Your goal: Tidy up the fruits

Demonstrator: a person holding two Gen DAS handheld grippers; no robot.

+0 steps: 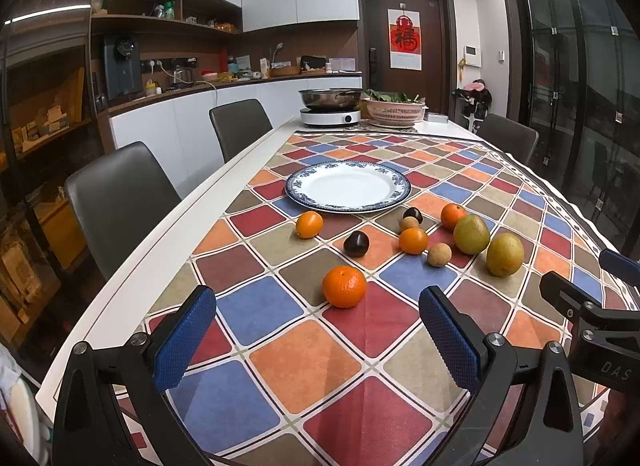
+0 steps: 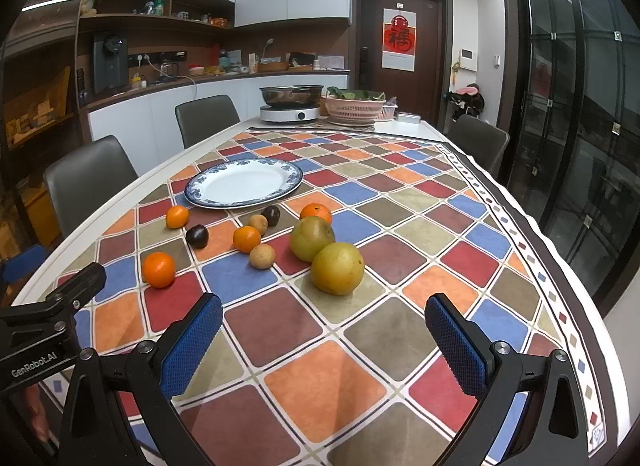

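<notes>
We hold the left gripper (image 1: pixel 318 340) and right gripper (image 2: pixel 324 344) wide open, gripping nothing. The fruits lie loose at our twelve o'clock, nearest the mandarin (image 1: pixel 344 286), the bare plate (image 1: pixel 348 185) beyond; their scatter runs nine to three o'clock.

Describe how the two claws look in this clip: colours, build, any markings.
Both the left claw and right claw have black, ribbed plastic frames with silver bolts, and fingers faced with blue dimpled pads. White lettering shows on their sides: "GenRobot.AI" on the left, "DAS" partly visible on the right. No cables or sleeves show.
</notes>
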